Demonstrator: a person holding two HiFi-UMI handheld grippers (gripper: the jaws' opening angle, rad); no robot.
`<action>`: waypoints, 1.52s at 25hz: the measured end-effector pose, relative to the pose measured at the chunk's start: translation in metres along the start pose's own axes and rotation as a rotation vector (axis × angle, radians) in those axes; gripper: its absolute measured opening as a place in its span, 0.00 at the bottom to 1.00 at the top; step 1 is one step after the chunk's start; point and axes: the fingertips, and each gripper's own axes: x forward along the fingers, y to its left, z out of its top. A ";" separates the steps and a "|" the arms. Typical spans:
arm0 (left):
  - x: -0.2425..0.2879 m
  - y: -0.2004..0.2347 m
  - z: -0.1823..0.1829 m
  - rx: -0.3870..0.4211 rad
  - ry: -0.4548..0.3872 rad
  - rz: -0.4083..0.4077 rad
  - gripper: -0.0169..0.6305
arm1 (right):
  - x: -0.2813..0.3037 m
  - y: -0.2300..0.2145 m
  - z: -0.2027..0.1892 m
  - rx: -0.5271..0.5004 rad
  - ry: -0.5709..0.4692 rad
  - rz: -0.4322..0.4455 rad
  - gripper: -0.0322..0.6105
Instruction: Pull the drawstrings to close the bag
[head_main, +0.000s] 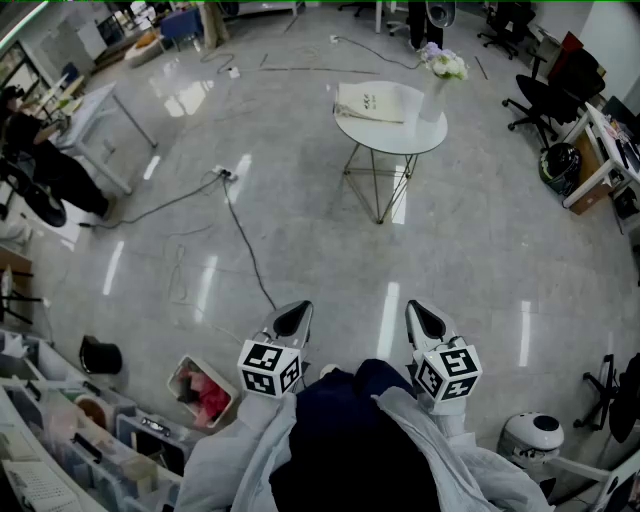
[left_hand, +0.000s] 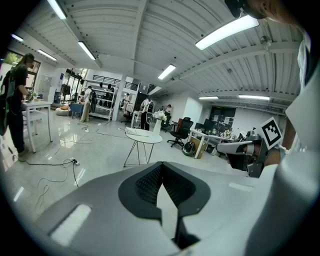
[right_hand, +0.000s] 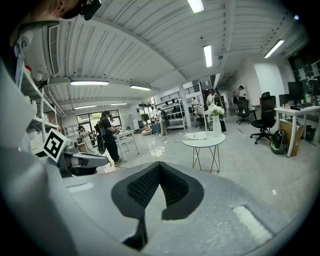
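A pale cloth bag (head_main: 368, 102) lies flat on a small round white table (head_main: 400, 140) several steps ahead of me, beside a white vase (head_main: 432, 95) of flowers. My left gripper (head_main: 293, 318) and right gripper (head_main: 424, 318) are held close to my chest, side by side, far from the table. Both are shut with nothing between their jaws. In the left gripper view the left gripper (left_hand: 161, 167) points toward the table (left_hand: 150, 139) and bag (left_hand: 137, 132). In the right gripper view the right gripper (right_hand: 160, 167) points at the table (right_hand: 210, 142) and bag (right_hand: 196, 135).
A black cable with a power strip (head_main: 225, 175) runs across the shiny floor between me and the table. Office chairs (head_main: 535, 100) and desks stand at the right. A white desk (head_main: 100, 120) and a person (head_main: 40, 160) are at the left. Bins and shelving (head_main: 205, 390) sit by my left side.
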 end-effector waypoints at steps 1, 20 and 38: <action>-0.002 0.000 -0.001 -0.001 0.000 0.003 0.05 | -0.001 0.002 -0.001 -0.002 0.004 0.004 0.05; -0.025 0.016 -0.006 -0.068 -0.060 0.006 0.19 | 0.015 0.034 -0.005 -0.015 -0.029 0.000 0.26; -0.023 0.095 -0.014 -0.152 -0.038 0.114 0.42 | 0.084 0.045 0.005 0.000 -0.035 0.060 0.51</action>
